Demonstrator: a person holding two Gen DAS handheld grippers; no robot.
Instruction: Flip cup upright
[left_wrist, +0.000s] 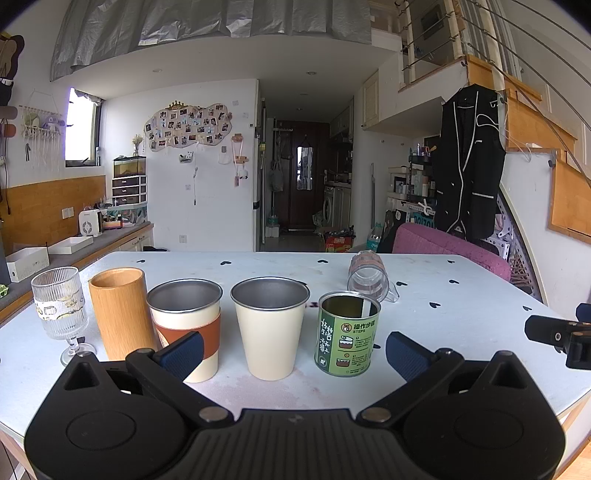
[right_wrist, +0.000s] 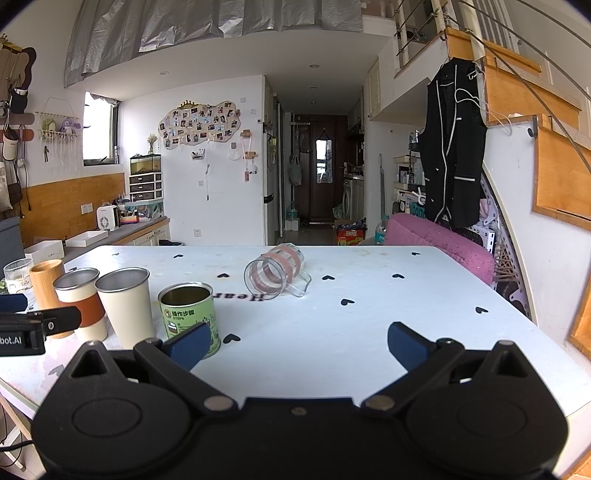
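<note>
Your right claw (right_wrist: 297, 345) is spread apart, empty; so is your left claw (left_wrist: 293, 354). Ahead of the right claw, well apart, the clear cup (right_wrist: 275, 273) lies on its side on the worktop (right_wrist: 388, 314), not yet flipped.

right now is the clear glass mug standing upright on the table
No, the clear glass mug lies on its side on the table, open mouth facing the camera, beyond the open right claw.

tabletop (right_wrist: 369, 332): white, small black hearts
glass cup (right_wrist: 275, 271): clear, pink bands
tin can (left_wrist: 347, 338): green label
bamboo cup (left_wrist: 120, 310): light brown
gripper fingers (left_wrist: 404, 354): dark blue
</note>
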